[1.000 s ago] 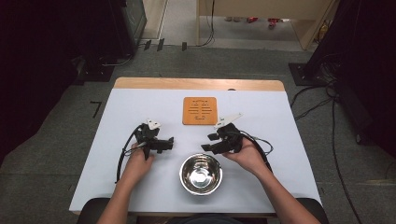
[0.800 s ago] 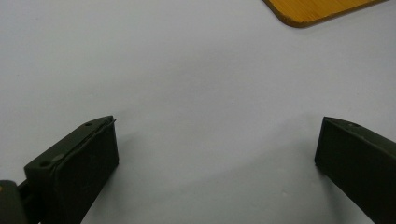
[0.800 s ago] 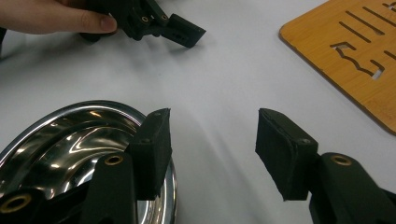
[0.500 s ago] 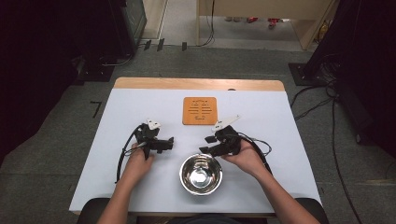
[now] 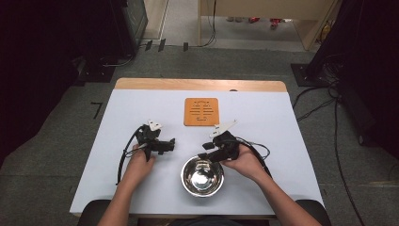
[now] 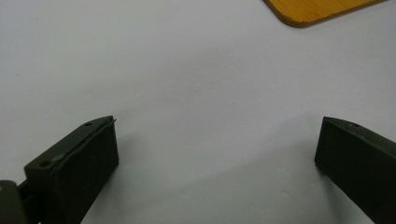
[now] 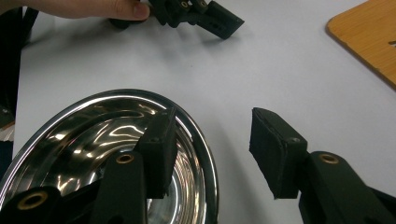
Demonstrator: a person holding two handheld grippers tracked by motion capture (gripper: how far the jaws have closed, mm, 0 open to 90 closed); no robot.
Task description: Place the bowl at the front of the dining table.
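The steel bowl (image 5: 203, 175) is seen at the worktop's (image 5: 291, 122) near edge, its rim straddled by the closing, not yet gripping right hand-held gripper (image 7: 212, 144), while the left hand-held gripper (image 6: 217, 154) is held wide open.

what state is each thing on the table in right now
bowl: upright, empty, rim between the right gripper's jaws
trivet: flat on the table, nothing on it
right gripper: jaws have just been closing around the bowl rim, not yet pressing
left gripper: open wide, nothing between its jaws
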